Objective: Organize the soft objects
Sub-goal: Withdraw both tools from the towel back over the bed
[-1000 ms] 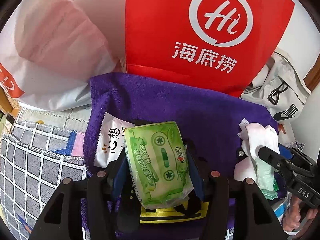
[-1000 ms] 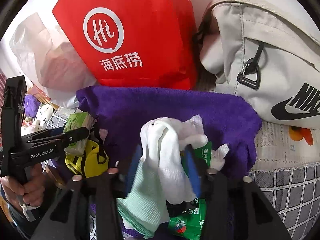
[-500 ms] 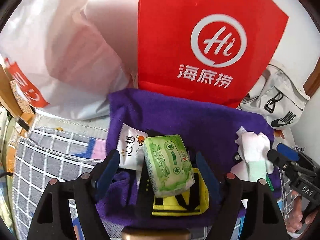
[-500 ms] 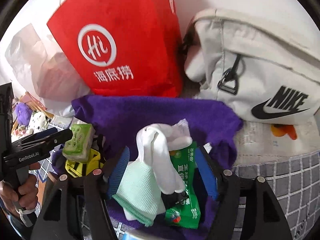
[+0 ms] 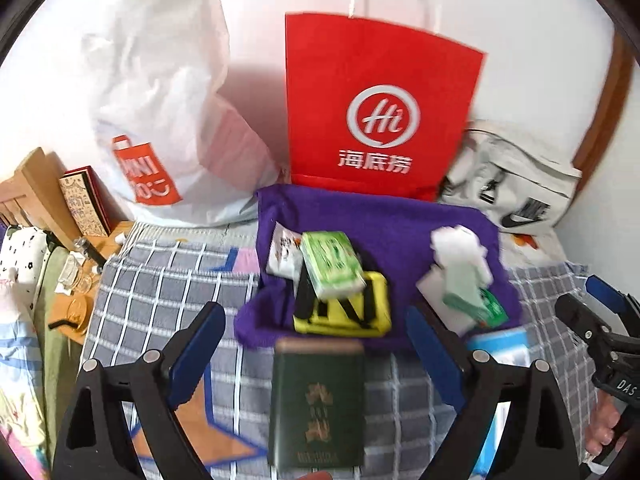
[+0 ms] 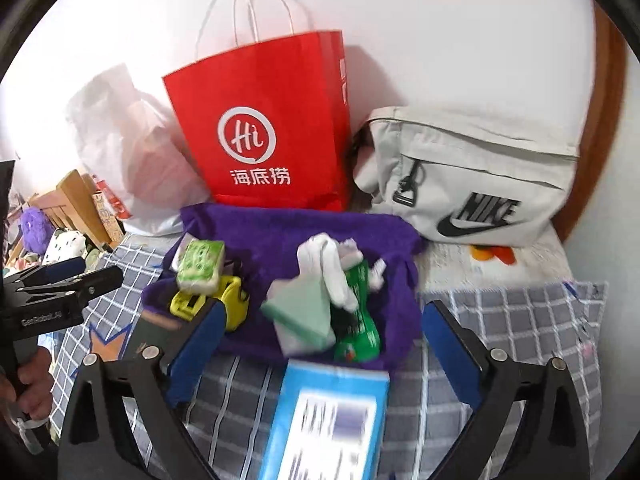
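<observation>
A purple towel [image 5: 380,216] [image 6: 280,232] lies on the checked bedspread. On it lie a green tissue pack [image 5: 332,264] [image 6: 200,266], a yellow pouch [image 5: 348,308] [image 6: 232,300], a white snack packet [image 5: 284,252], white gloves [image 5: 460,244] [image 6: 332,264], a mint cloth [image 6: 300,312] and a green packet [image 6: 358,320]. My left gripper [image 5: 316,352] is open and empty, back from the towel. My right gripper [image 6: 320,344] is open and empty too.
A dark green booklet [image 5: 318,400] and a blue box [image 6: 328,420] lie in front of the towel. A red paper bag [image 5: 380,112], a white plastic bag [image 5: 160,120] and a grey Nike bag [image 6: 480,184] stand against the wall behind. Wooden furniture [image 5: 36,188] is at left.
Both grippers have opened, let go of the tissue pack and the gloves, and pulled back from the towel. The items now rest on the towel.
</observation>
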A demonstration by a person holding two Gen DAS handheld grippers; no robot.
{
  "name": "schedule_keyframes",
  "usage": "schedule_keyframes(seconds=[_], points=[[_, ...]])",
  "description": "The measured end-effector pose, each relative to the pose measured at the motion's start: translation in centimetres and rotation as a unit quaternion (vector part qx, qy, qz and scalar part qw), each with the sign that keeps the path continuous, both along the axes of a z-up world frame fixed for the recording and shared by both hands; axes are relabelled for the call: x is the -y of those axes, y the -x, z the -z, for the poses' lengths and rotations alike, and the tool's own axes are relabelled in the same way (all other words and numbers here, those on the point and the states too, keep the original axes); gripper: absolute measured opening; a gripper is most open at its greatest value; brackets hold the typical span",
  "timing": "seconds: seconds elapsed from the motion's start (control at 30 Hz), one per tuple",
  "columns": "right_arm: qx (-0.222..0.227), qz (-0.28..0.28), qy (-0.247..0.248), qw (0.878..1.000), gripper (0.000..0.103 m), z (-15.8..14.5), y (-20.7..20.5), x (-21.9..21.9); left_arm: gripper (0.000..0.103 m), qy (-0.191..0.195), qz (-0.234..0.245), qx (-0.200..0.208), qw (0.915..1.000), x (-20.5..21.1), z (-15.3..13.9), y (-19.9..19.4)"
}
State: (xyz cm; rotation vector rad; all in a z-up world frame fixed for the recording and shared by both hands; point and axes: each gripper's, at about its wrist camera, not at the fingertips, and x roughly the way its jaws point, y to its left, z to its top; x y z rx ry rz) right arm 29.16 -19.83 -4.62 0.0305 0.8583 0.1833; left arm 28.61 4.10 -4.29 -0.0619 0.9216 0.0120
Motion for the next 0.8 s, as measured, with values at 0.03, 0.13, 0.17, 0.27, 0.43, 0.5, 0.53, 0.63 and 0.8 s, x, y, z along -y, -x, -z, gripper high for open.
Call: schedule_keyframes(seconds=[0.03,0.13,0.17,0.27,0.43,0.5,0.53,0.63,0.8], points=[[0.003,0.002,0.001,1.0,0.099,-0.5,1.3,0.1,0.093,0.002,0.0,0.003,1.0,0.1,-0.4,1.0],[0.014,0.003,-0.003,1.0,0.101,-1.8,5.0,0.2,0.094,0.013,-0.003,0.006,0.9999,0.4,-1.1,4.1],[0.019,0.006,-0.006,1.0,0.101,-2.3,6.4,0.3,0.094,0.016,-0.002,0.007,0.9998,0.6,-1.3,5.1],[0.03,0.011,-0.012,0.999,0.102,-3.2,9.5,0.5,0.094,0.019,0.003,0.016,0.9997,1.0,-2.0,8.6],[0.034,0.011,-0.054,0.998,0.102,-3.8,14.0,1.2,0.094,0.025,0.006,0.034,0.9991,1.8,-3.0,13.2],[0.033,0.016,-0.058,0.998,0.102,-3.7,15.6,1.5,0.094,0.022,0.008,0.042,0.9989,2.2,-3.4,15.0],[0.035,0.02,-0.052,0.998,0.102,-3.6,16.4,1.5,0.094,0.021,0.008,0.045,0.9988,2.3,-3.6,15.8],[0.036,0.028,-0.024,0.999,0.102,-3.6,18.3,1.5,0.094,0.011,0.008,0.058,0.9983,2.8,-4.2,18.1],[0.044,0.039,-0.009,0.998,0.103,-3.8,20.9,1.8,0.094,0.002,0.016,0.072,0.9973,3.7,-4.5,21.0]])
